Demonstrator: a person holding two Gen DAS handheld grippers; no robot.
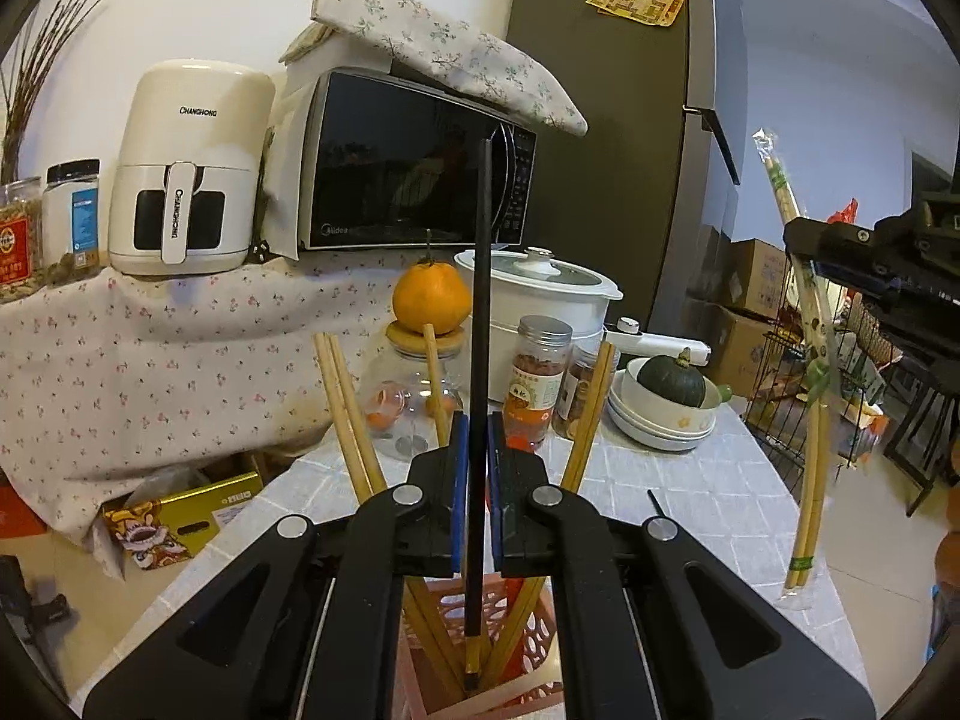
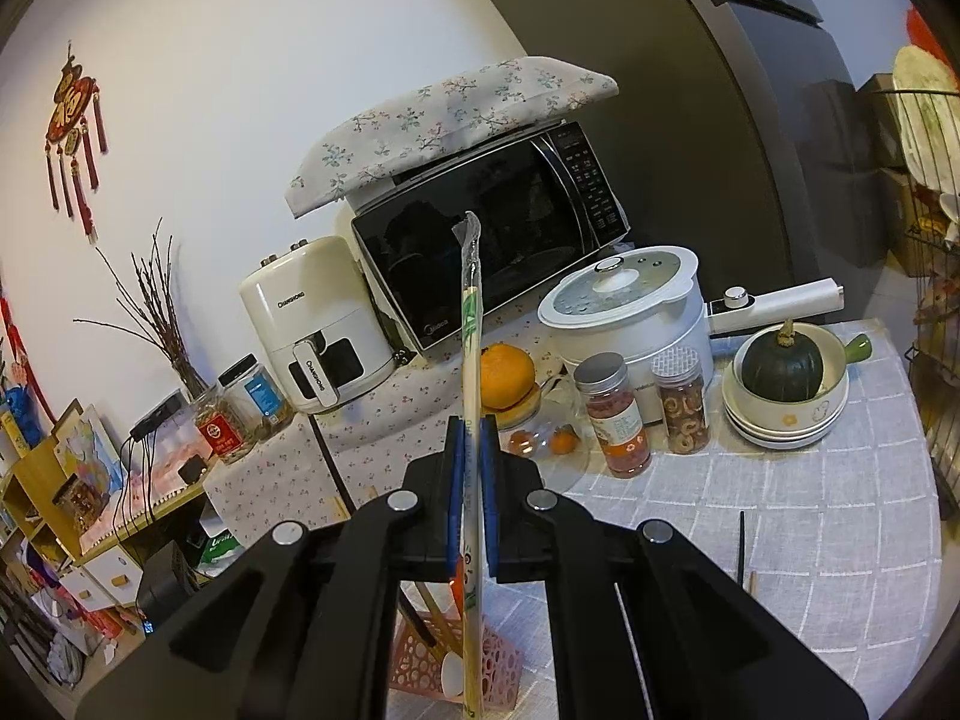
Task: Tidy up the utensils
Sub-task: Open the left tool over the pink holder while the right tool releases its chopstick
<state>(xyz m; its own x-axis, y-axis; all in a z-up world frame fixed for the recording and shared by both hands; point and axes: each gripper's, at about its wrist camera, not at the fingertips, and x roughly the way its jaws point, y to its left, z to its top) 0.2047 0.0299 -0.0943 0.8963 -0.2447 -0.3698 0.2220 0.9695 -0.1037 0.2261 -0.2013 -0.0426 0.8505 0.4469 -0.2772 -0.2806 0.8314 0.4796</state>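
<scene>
We've got the left gripper [image 1: 477,450] clamped on a black chopstick [image 1: 480,324], held near-upright in the centre of the left wrist view, its lower tip already down among the wooden chopsticks [image 1: 351,420] in the pink perforated holder [image 1: 510,606] at the bottom centre. The right gripper [image 2: 474,450] is pinched tight on a plastic-wrapped pair of chopsticks [image 2: 471,360], also upright, w/ its lower end hanging in front of the same holder [image 2: 498,654] at the bottom of that frame (whether it's inside the rim yet we can't tell). To do this step well, we judge it best to keep the black stick vertical, ease it down until the tip seats, and only then let go, so it doesn't tip out or knock the others. One more black chopstick [image 2: 741,546] lies on the checked tablecloth [image 2: 810,510] at lower right, prob. next. Other containers: stacked bowls [image 2: 780,420] at right hold a dark green squash [image 2: 780,363]; two lidded jars [image 2: 618,420] hold reddish and brown dried stuff; an orange [image 2: 507,375] sits on a glass jar's lid.
</scene>
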